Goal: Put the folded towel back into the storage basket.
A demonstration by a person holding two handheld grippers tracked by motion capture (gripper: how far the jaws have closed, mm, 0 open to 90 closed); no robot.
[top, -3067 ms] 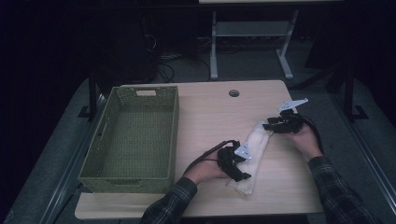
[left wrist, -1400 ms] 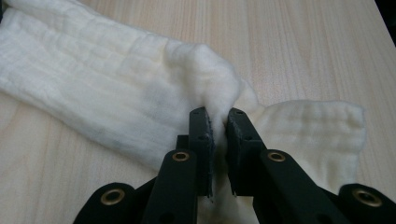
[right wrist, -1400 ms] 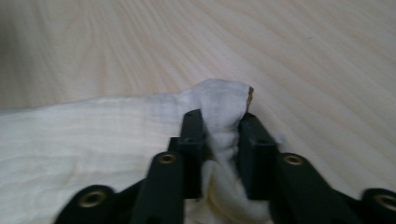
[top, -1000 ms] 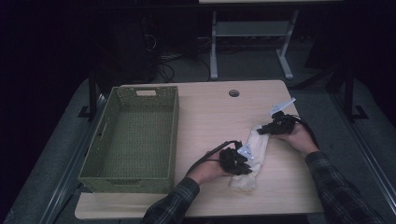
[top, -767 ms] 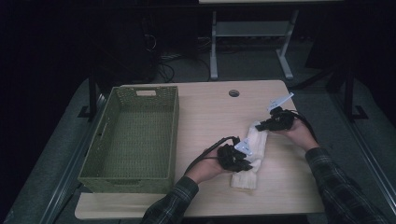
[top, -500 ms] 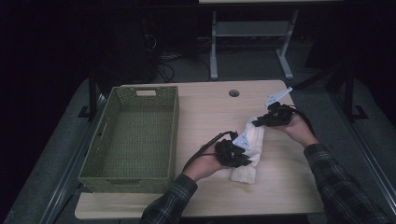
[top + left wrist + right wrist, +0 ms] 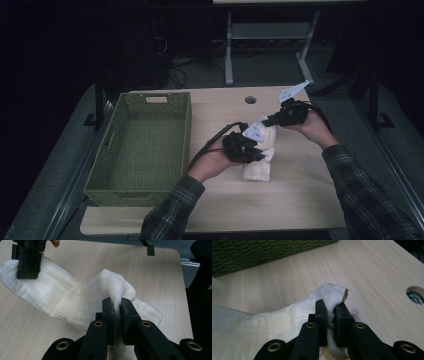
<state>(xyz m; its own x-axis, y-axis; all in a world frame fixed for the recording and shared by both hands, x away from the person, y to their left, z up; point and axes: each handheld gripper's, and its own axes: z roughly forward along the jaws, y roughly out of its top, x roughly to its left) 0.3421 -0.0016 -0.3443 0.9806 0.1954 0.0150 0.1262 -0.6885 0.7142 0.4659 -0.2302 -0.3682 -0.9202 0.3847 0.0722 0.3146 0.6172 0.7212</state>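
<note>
Left tool [image 7: 116,308]: clamped on a bunched fold of the white cloth [image 7: 62,302], near one end; the jaws have cloth pinched tight between them, low centre of the left gripper view

Right tool [image 7: 331,311]: gripping the other end of the cloth, a small wad squeezed between the jaws; a brown speck or tag edge sits at the tip of that wad

Cloth, place: centre right of the high view, over the bare table [image 7: 300,180], slung between my two tools; its lower end seems to rest on or hang just above the wood, I cannot tell which

Basket [image 7: 145,145]: green woven, at the left of the high view, nothing inside it, well apart from the cloth

Done: I judge both grasps are made and the cloth is coming up off the table

Left: carrying it across and setting it in the basket, if that is where it goes; neither has begun

Writing: none I can read on cloth, basket or tools; no brand or label legible
</note>
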